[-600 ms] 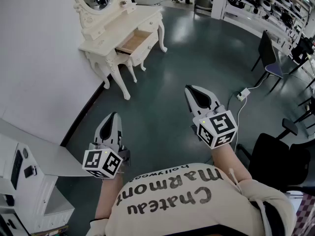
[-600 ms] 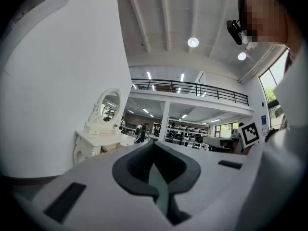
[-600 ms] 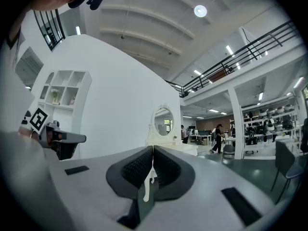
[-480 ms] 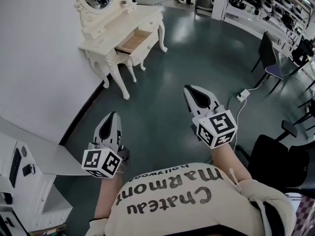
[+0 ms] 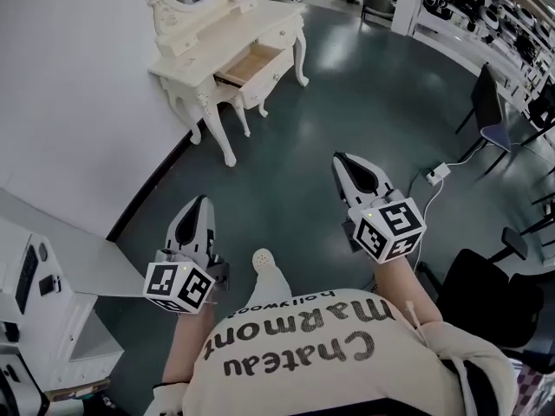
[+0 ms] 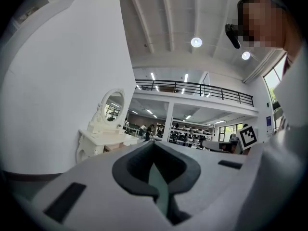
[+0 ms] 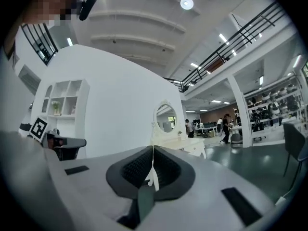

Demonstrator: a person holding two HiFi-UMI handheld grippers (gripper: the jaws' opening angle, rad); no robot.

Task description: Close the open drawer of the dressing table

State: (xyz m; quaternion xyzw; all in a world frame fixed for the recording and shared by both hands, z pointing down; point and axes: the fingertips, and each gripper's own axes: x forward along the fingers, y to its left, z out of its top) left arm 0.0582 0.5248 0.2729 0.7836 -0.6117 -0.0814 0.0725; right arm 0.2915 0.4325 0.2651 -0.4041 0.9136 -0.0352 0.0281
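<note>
At the left, you are carrying the left gripper point(image 5: 199, 203) level in front of your body, its jaws drawn together on nothing; judged, this is a travelling posture, since nothing is within its reach; the dressing table point(image 5: 264, 20) is standing against the white wall point(image 5: 78, 102) ahead, well apart from both grippers; its open drawer point(image 5: 251, 63) is projecting from the front over the floor, bare wood showing inside; your shoe point(image 5: 263, 257) is showing between the grippers, suggesting an approach on foot; at the right, you are holding the right gripper point(image 5: 340, 159) likewise level, jaws pressed together and empty; judged, closed tips are suiting a push on the drawer front; the chair point(image 5: 488, 111) is sitting clear of your line.
</note>
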